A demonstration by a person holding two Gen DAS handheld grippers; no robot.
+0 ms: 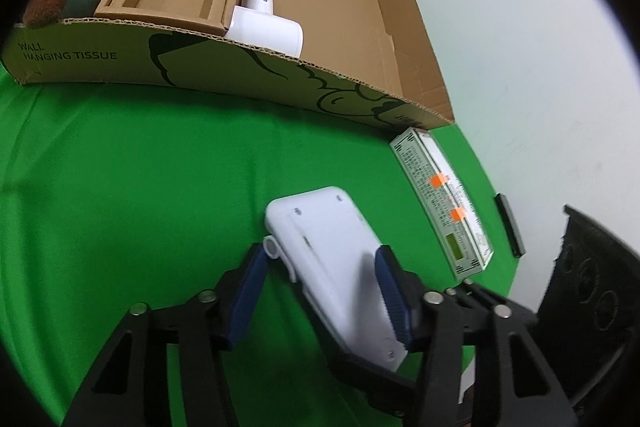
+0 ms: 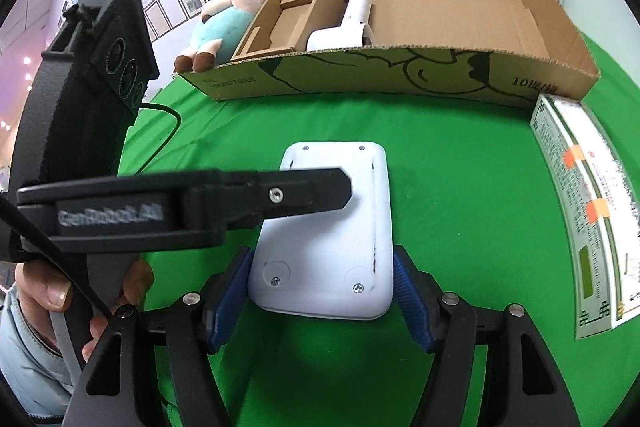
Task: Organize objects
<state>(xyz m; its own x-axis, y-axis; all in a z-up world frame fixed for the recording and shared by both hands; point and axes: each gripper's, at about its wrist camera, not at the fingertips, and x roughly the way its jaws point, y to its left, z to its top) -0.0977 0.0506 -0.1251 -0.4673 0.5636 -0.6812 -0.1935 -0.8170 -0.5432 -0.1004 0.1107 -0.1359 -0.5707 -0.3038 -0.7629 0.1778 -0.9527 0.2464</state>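
"WALL HANGING TISSUE" is printed on the brown cardboard box (image 1: 100, 67). Just before it, on green cloth (image 2: 460, 167), the white rounded plastic device (image 2: 332, 227) is clamped by the left gripper (image 1: 324, 291) and the right gripper (image 2: 324, 291); "GenRobot.AI" is read on the left gripper.

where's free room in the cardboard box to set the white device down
The right half of the cardboard box, between the white handheld appliance and the right wall, is bare. The left side is crowded by the cardboard insert. Outside, green cloth lies bare before the box.

Device (image 2: 328, 227) before carton (image 2: 400, 79) — packet (image 2: 584, 211) right.
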